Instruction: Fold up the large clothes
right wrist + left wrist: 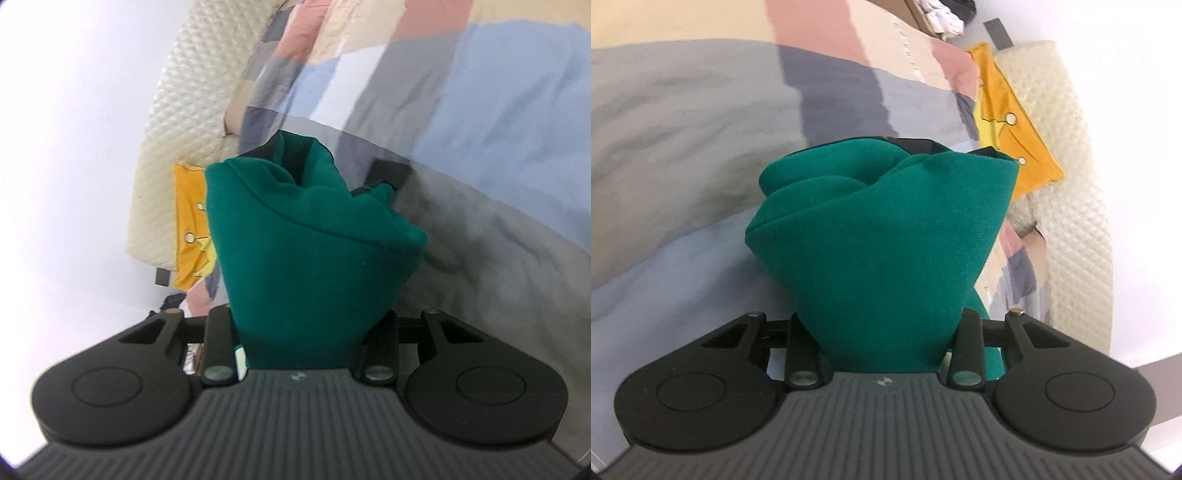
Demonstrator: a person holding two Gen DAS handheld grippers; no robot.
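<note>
A green garment (879, 236) bunches between the jaws of the left gripper (882, 332), clenched on a thick fold of it above a bed spread with a grey and patchwork quilt (683, 140). The right gripper (303, 332) grasps a second fold of the same garment (306, 258) in the same way. Both folds appear raised clear of the quilt, so the step in hand looks like the lift that opens a fold. The next move likely calls for keeping both grips firm, drawing the two held edges apart to take out the slack, then carrying them over to lay the cloth flat. One green garment and two grippers are in view. One yellow garment (1015, 122) lies beyond the green one, against a cream quilted headboard (1067, 147).
</note>
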